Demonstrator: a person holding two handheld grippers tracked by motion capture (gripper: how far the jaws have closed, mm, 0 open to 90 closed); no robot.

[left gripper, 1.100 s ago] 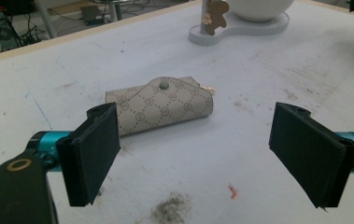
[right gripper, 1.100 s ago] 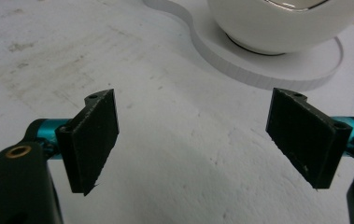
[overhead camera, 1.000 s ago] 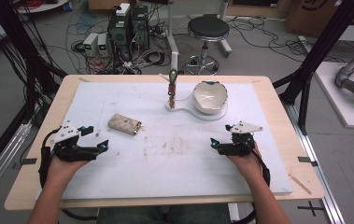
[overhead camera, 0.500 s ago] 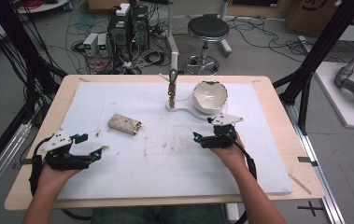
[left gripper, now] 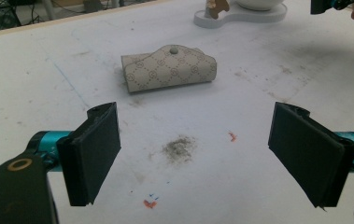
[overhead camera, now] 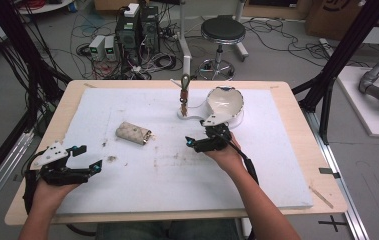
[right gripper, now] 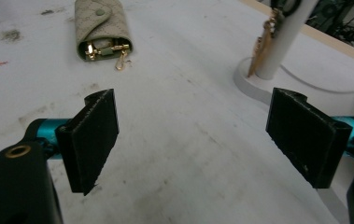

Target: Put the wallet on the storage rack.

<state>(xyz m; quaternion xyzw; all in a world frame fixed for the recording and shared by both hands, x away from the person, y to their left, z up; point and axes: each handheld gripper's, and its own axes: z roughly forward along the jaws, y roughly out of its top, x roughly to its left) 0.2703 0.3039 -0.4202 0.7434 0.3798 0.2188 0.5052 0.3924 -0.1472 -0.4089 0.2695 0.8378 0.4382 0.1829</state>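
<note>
High view: key pouch (overhead camera: 133,133) lies flat on the white mat (overhead camera: 127,105), left of centre, clasp end toward the middle. Right gripper (overhead camera: 193,143) hovers mid-table, just in front of the white stand (overhead camera: 192,114) with its hanging keychain (overhead camera: 183,102) and the white bowl (overhead camera: 224,102) beside it. Left gripper (overhead camera: 93,168) sits near the front left edge, well apart from the pouch. Neither holds anything.

Left gripper view: jaws spread wide, nothing between them; below them only stained mat and a grey smudge (left gripper: 179,148). The key pouch (left gripper: 169,67) lies ahead, its snap button up, near but not touched.

Right gripper view: jaws likewise wide apart and empty. The key pouch (right gripper: 101,29) lies further off at upper left, its mouth facing this way with gold hooks (right gripper: 118,52) spilling out. The stand's post (right gripper: 282,39) rises at upper right, gold chain (right gripper: 261,46) alongside it.

Judgement: this looks like the approach step, with the pouch the likely target. Next move calls for one gripper to come down over the pouch and close on its body, the other steadying or taking the hooks
</note>
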